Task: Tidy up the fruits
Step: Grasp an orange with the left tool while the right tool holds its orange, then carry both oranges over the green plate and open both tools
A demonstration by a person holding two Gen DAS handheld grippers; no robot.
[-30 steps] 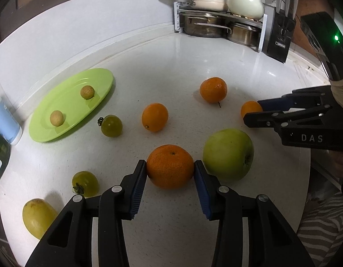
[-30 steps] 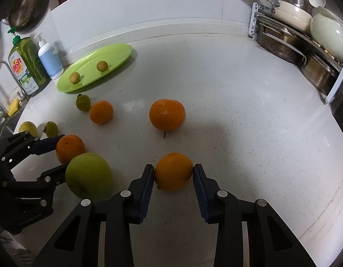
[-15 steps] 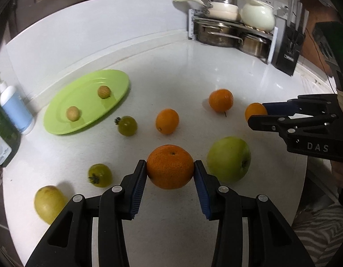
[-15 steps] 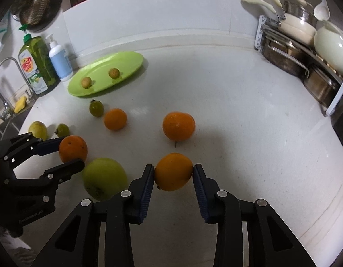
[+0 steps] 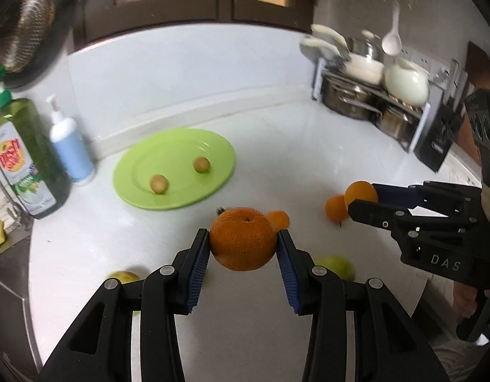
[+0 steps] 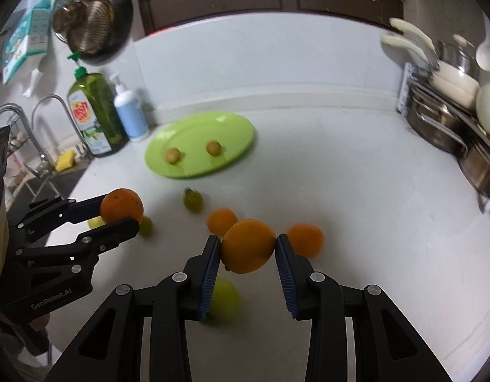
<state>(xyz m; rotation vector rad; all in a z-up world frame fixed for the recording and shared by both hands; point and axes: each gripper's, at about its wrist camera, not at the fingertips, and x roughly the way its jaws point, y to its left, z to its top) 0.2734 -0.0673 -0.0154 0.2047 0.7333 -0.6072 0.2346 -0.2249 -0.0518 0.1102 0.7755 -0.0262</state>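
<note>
Orange fills both claws. The left claw (image 5: 244, 248) is clamped on a rough-skinned orange (image 5: 243, 238) at the centre of the left wrist view, and the right claw (image 6: 247, 250) is clamped on a smoother orange fruit (image 6: 247, 245) at the centre of the right wrist view.

A second ago both fruits sat on the white surface (image 5: 276, 165) between the same pads. Now each one hangs clear above it, and the fruit left behind looks smaller and lower in the frame. The grip width looks unchanged, so this reads as a plain lift with both hands together. The frames are blurred, which fits hands in motion.

The green plate (image 5: 175, 168) lies in the upper left-centre of the left wrist view and carries two small tan fruits (image 5: 159, 184). Beside it at the left stand a green soap bottle (image 5: 25, 156) and a blue pump bottle (image 5: 71, 152). Two more oranges (image 6: 222, 221), a large green apple (image 6: 224, 297) low in the frame and some small green fruits (image 6: 192, 200) lie loose on the surface.

My judgement: the pick-up is done for these two, and the carry toward the plate likely comes next. Several fruits remain, so the task is far from finished.
</note>
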